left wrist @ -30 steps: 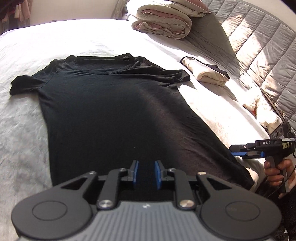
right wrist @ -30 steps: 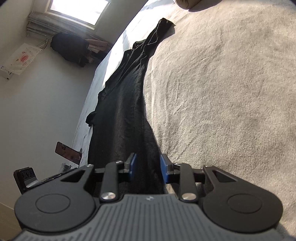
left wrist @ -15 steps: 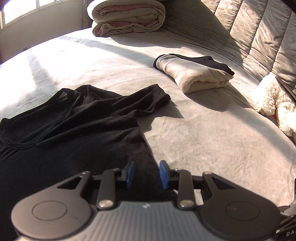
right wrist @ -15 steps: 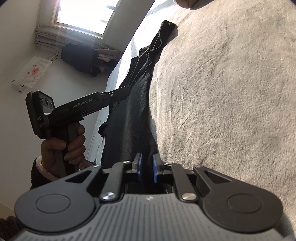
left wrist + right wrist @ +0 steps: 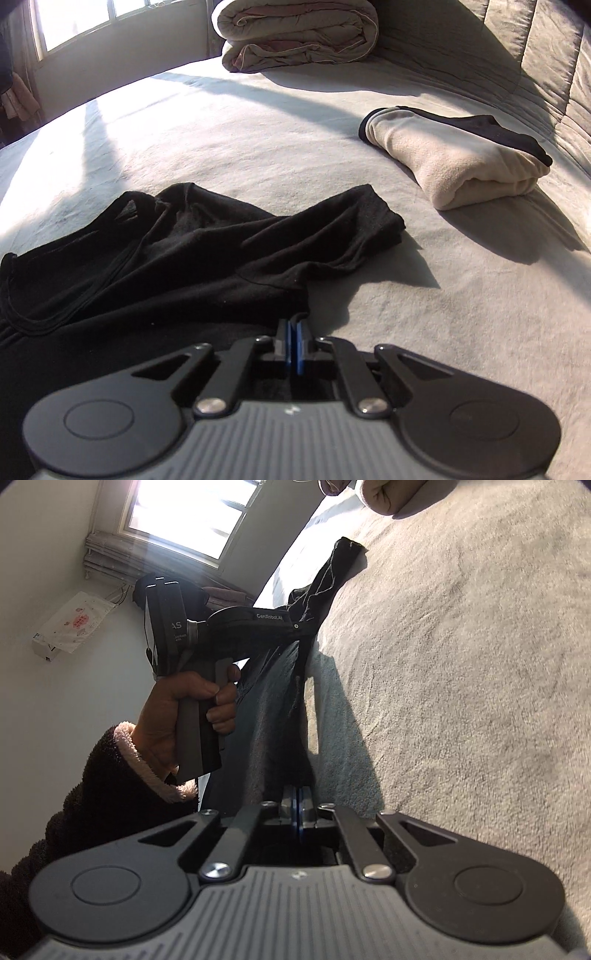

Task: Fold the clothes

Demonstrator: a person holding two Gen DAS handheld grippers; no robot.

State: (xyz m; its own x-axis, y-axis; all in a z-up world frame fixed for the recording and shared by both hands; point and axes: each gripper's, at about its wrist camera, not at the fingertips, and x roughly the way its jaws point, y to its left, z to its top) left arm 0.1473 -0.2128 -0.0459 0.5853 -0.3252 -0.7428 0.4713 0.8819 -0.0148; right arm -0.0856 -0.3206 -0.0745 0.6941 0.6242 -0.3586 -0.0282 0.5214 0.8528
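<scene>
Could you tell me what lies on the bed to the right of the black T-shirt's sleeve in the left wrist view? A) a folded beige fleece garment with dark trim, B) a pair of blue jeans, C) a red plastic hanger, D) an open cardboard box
A: a folded beige fleece garment with dark trim rests on the pale bed cover, apart from the sleeve of the black T-shirt; no hanger, box or jeans shows.

One black T-shirt (image 5: 155, 266); one folded beige garment (image 5: 458, 162), 2 o'clock; one rolled duvet (image 5: 299, 33), 12 o'clock; two grippers (image 5: 294, 345).
</scene>
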